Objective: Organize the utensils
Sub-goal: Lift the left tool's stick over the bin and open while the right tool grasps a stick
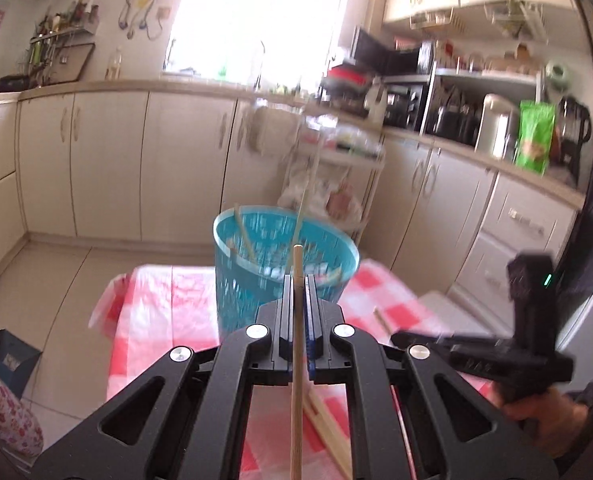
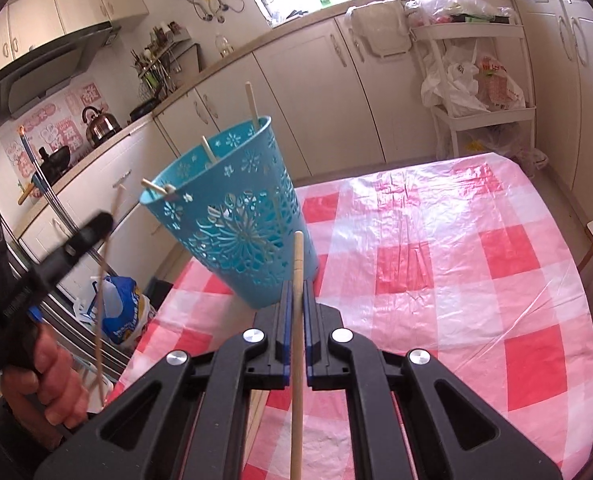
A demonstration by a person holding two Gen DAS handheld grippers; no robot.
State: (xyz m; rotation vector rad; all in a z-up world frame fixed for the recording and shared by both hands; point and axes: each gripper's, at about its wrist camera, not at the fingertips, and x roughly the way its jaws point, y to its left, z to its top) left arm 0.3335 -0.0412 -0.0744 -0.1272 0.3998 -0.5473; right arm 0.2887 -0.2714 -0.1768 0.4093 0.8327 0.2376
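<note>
The jaws of the left gripper (image 1: 298, 280) are closed on one wooden chopstick (image 1: 296, 344). The jaws of the right gripper (image 2: 295, 288) are closed on another chopstick (image 2: 297, 320). Just beyond both stands a blue perforated basket (image 2: 240, 232) on the surface with the red checked cloth (image 2: 436, 272); several chopsticks (image 2: 251, 104) already stand in it. More chopsticks (image 1: 328, 432) lie on the near surface.

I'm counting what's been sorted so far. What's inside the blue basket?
Wooden chopsticks stand in the blue basket, at least three ends poking above its rim. Their lower parts and the basket's bottom are hidden behind its wall, so the full count is unclear.
</note>
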